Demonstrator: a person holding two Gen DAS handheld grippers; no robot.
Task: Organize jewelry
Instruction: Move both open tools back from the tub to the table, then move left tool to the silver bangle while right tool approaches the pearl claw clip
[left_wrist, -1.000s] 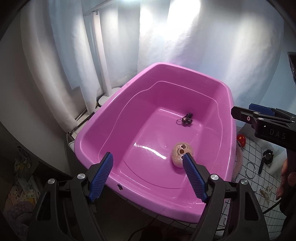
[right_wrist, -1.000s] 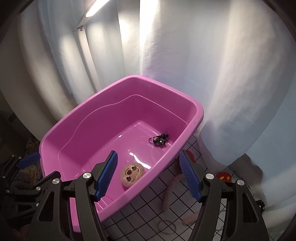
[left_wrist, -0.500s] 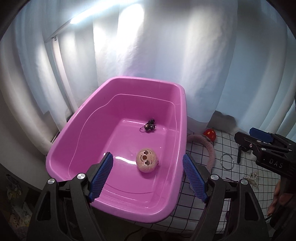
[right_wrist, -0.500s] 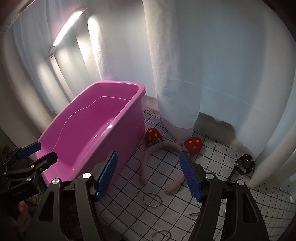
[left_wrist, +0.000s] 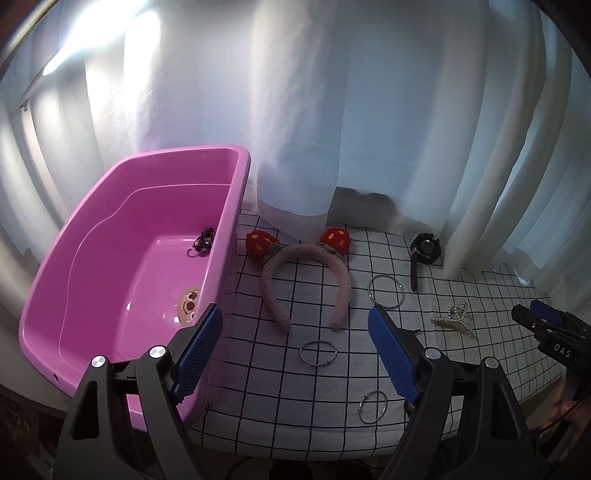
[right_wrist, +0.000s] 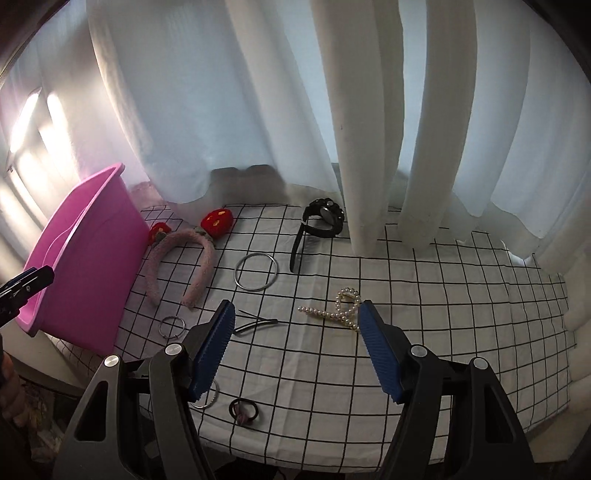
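A pink tub stands at the left of a checked cloth. In it lie a round plush face and a small dark trinket. On the cloth lie a pink headband with red strawberries, a black watch, a pearl hair clip, metal rings, a black hairpin and a hair tie. My left gripper is open above the cloth beside the tub. My right gripper is open, just short of the pearl clip.
White curtains hang close behind the cloth and touch the watch. The cloth's front edge drops off near me. Smaller rings lie near the front.
Both grippers have swung right, away from over the tub and out over the checked cloth. The jewelry on the cloth has come into view. Both stay open and empty.
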